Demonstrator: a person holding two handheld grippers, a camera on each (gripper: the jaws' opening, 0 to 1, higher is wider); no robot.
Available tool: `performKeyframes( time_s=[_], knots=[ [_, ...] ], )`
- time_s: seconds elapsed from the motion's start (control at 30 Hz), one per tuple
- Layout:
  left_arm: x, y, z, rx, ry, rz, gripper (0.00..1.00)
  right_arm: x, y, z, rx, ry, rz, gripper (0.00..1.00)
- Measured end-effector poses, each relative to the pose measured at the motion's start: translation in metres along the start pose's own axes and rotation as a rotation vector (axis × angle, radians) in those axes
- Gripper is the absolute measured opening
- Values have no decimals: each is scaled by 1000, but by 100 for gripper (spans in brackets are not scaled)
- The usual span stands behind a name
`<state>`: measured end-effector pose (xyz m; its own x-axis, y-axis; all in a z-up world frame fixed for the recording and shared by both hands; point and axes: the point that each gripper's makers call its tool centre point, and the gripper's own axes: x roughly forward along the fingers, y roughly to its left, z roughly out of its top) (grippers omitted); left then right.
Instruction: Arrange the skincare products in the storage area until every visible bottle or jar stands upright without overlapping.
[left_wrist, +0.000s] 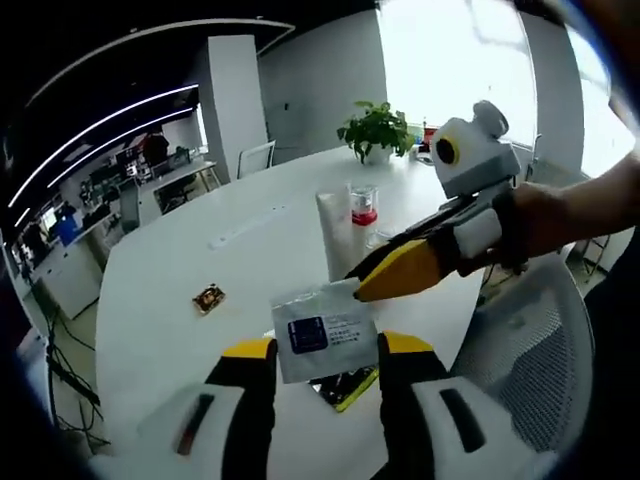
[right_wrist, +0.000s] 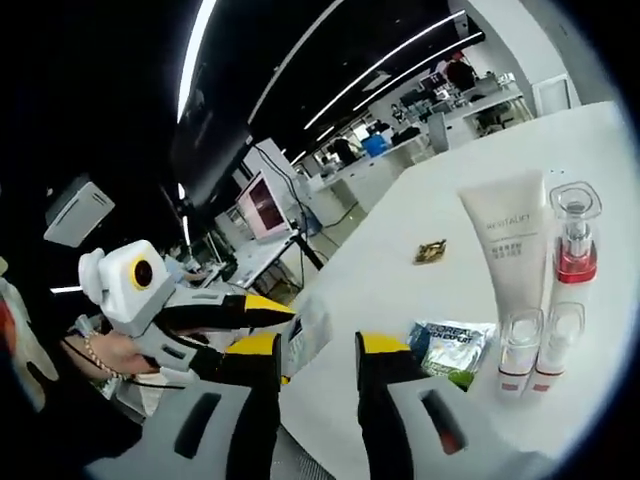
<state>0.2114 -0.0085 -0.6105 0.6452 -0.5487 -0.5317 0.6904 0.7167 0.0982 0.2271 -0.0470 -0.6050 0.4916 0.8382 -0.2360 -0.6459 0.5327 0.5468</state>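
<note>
The left gripper (left_wrist: 325, 350) is seen with its jaws clamped on a pale sachet (left_wrist: 322, 335), held above the near edge of the white table (left_wrist: 170, 290); the right gripper (left_wrist: 365, 285), entering from the right, has its yellow tips drawn together at the sachet's upper corner. Beyond the sachet, a white tube (left_wrist: 336, 232) and a red-banded clear bottle (left_wrist: 364, 205) are shown, with a potted plant (left_wrist: 375, 128) farther back. In the right gripper view, a green-and-silver packet (right_wrist: 452, 350), two small pump bottles (right_wrist: 540, 345), the tube and the bottle are grouped on the table.
</note>
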Motion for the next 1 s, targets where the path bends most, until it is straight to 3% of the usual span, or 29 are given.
performKeyframes(
  time_s=[0.23, 0.37, 0.57, 0.83, 1.0],
  knots=[
    [0, -4, 4, -1, -15, -9, 38, 0, 3, -3, 40, -4, 20, 18],
    [0, -3, 3, -5, -14, -8, 37, 0, 3, -4, 67, -12, 31, 4],
    [2, -3, 0, -32, -11, -13, 37, 0, 10, 0, 142, -41, 64, 1],
    [0, -5, -1, -70, -10, -37, 38, -2, 6, -1, 151, -39, 45, 1],
    [-4, -2, 0, -239, -50, -89, 40, -5, 5, 2, 167, -49, 54, 1]
  ],
)
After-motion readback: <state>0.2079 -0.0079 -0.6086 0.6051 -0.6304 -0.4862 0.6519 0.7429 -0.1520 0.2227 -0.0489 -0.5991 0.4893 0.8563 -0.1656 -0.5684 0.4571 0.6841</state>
